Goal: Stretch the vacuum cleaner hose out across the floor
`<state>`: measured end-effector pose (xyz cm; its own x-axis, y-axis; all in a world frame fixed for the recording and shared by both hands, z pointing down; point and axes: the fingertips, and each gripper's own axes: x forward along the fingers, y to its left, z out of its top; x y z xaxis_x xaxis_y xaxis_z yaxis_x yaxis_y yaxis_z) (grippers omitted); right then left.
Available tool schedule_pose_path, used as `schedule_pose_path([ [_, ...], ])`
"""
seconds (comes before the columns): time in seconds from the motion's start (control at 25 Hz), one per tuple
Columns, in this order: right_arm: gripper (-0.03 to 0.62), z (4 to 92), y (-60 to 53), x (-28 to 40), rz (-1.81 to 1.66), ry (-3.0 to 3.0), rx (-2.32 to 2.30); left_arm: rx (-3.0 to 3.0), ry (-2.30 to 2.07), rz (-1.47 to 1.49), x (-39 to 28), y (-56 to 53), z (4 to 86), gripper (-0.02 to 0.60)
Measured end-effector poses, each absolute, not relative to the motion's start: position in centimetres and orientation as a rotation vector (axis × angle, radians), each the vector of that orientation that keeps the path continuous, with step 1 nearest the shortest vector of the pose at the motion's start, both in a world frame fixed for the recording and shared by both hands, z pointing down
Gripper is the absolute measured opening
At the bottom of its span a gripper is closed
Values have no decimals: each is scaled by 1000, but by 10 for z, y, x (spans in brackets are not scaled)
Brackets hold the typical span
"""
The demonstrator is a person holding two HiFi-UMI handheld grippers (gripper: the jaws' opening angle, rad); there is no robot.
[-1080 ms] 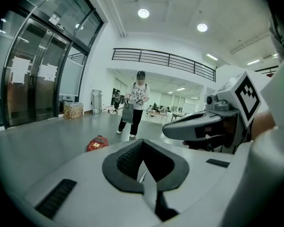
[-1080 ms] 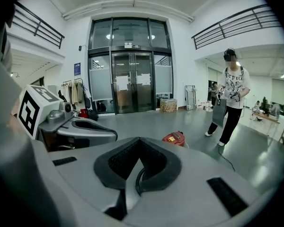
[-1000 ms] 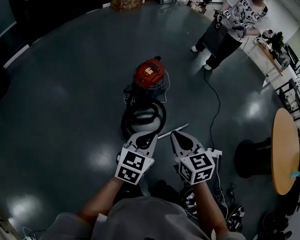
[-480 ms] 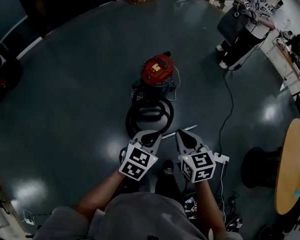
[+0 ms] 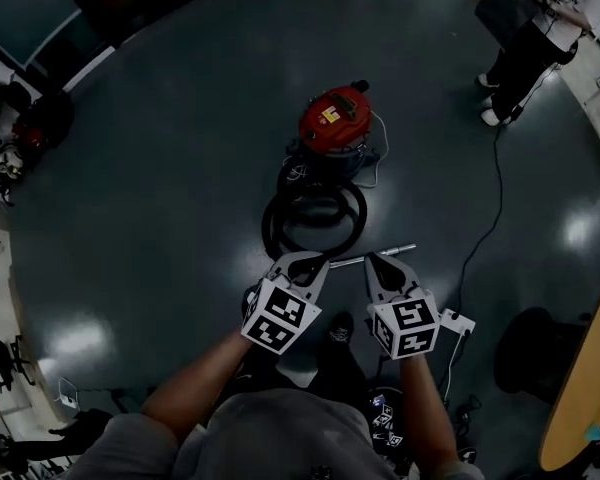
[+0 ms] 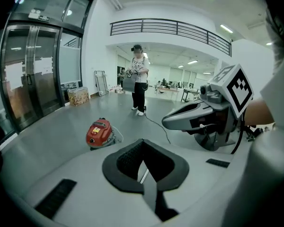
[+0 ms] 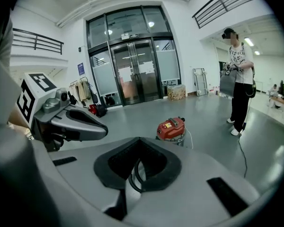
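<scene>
In the middle of the floor, the hose lies coiled against the red vacuum cleaner, with its metal wand alongside. Just short of the coil, the left gripper and right gripper hang side by side, jaws clenched on nothing.

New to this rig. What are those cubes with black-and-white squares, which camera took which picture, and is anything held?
No robot: a person holds a two-jaw gripper in each hand, left gripper and right gripper; the marker cubes belong to them. The top-down picture comes from a camera on the person's head; the other two from cameras riding on each gripper, looking along its jaws. Both pairs of jaws are shut and hold nothing. On the dark floor sit a red canister vacuum cleaner, its black hose coiled in a ring, and a silver metal tube near the grippers. A second person stands beyond.
</scene>
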<state>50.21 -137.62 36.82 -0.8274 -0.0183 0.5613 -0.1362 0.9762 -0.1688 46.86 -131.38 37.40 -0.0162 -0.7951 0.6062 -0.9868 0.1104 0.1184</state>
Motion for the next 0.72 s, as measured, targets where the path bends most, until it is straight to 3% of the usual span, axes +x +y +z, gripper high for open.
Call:
schedule_pose_path([
  [0.4,5,535,-1427,520,219,-2381,92,1594,-1723,520,469,-1346,572,8],
  [0.72,5,735,-1439,572,299,-2257,128,1553,-1597,655,493,-1347,798,8],
])
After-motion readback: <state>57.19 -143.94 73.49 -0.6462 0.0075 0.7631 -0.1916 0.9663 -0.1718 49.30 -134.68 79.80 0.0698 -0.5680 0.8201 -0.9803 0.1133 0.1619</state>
